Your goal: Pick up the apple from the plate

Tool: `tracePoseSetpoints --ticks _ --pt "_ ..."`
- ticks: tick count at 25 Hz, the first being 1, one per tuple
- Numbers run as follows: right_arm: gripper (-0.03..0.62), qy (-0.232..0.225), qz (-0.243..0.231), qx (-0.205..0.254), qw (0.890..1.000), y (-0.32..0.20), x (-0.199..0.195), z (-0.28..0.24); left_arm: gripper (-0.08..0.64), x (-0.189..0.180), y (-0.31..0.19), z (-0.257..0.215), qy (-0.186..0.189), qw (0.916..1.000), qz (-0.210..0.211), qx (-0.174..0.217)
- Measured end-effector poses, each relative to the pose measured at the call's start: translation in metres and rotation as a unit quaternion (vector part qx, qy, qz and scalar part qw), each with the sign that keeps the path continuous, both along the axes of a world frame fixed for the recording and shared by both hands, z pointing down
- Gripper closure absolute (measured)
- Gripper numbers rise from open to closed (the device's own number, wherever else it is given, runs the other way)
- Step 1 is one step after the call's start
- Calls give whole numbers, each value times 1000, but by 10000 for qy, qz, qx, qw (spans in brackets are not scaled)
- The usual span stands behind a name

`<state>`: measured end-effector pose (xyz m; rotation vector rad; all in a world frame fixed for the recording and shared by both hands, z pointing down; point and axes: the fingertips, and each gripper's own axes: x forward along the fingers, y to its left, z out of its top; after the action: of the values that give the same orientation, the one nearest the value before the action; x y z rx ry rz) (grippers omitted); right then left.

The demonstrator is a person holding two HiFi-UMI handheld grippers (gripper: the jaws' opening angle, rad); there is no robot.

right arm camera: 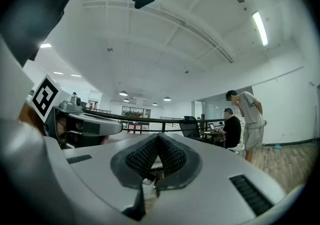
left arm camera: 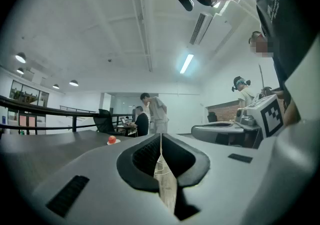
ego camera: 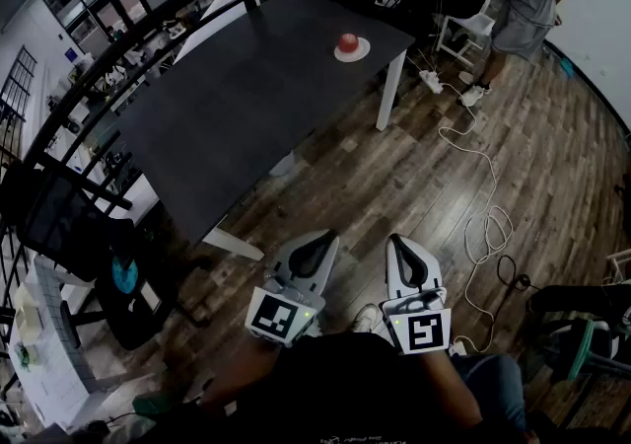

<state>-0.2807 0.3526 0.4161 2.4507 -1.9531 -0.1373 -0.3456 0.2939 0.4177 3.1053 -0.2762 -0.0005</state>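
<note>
left gripper [ego camera: 321, 237] and right gripper [ego camera: 398, 241] side by side, held level, both jaws closed, empty.

a round red apple [ego camera: 347, 41] is sitting on a white round plate [ego camera: 353, 55], far on the dark grey tabletop [ego camera: 237, 116]; near, the pale grey left gripper [ego camera: 320, 240] and right gripper [ego camera: 399, 243] are bearing black-and-white square markers [ego camera: 273, 317].

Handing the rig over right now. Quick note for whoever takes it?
Left gripper: shut, empty, level.
Right gripper: shut, empty, level beside it.
Apple sits on the plate near the far corner of the table, far from both grippers.
Done: nothing yet.
Left: walk up, open a gripper, grasp the apple, lift it off the plate.
</note>
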Motion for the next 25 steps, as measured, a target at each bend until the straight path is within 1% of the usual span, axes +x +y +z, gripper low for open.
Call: tracePoseSetpoints --ticks 8,11,14,17,20,22,25 --pt "572 39 28 -4 10000 1 -8 1 529 -9 -2 -1 71 10000 -23 -13" --pt "572 67 50 12 10000 -2 -14 1 529 -17 -6 -2 101 9999 -15 -42" --pt "572 -4 54 34 10000 -6 -23 2 529 -27 -11 1 97 9999 -2 -61" --pt "572 -25 150 -25 9999 -9 -30 4 529 -38 -18 4 107 9998 23 -146" --pt "571 -7 282 -61 9996 -11 -33 3 529 -45 -26 15 10 9997 79 -211" --pt "572 -101 371 -108 9992 -9 -31 7 529 -44 -29 22 -57 9996 146 -250" --pt "572 -296 511 -161 9981 -4 -17 17 529 -31 -32 32 -130 9992 199 -337"
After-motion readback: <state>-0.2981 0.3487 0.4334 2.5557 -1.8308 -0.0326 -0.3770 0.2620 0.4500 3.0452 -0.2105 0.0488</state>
